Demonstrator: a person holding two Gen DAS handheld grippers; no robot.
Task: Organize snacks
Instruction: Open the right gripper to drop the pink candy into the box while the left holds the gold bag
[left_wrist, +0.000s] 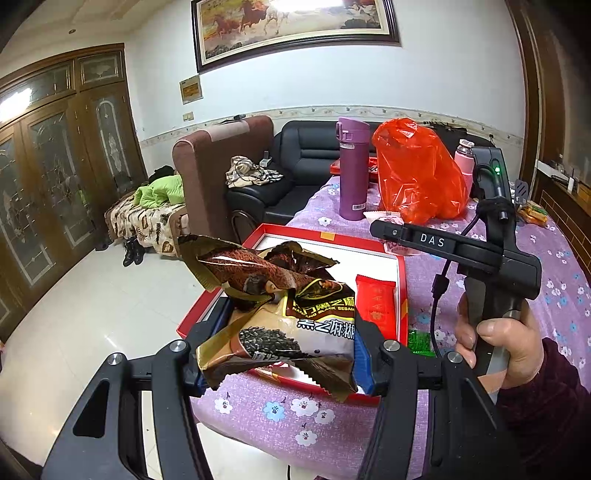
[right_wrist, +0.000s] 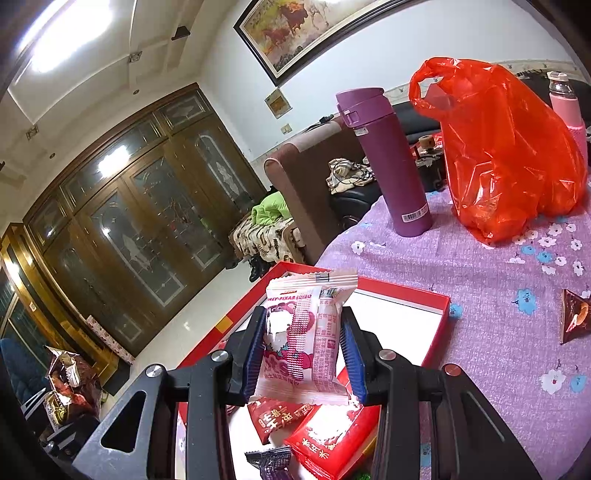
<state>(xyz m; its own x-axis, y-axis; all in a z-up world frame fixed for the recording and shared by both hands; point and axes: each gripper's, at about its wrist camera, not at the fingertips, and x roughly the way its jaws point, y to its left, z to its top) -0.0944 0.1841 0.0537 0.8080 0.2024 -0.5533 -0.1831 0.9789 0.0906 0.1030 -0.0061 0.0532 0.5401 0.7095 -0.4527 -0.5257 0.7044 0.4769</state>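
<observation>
Left gripper (left_wrist: 291, 347) clamps crinkled brown foil sesame packets (left_wrist: 291, 325) above the shallow red cardboard box (left_wrist: 402, 280). Right gripper (right_wrist: 303, 350) clamps a glossy pink-white wrapped snack (right_wrist: 301, 339) (lower edge hidden) at the box's 6 o'clock.

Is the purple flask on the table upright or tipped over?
Upright. The purple flask stands on its base on the flowered tablecloth, lid on top, beside the red plastic bag; its lean in the right wrist view looks like fisheye distortion.
</observation>
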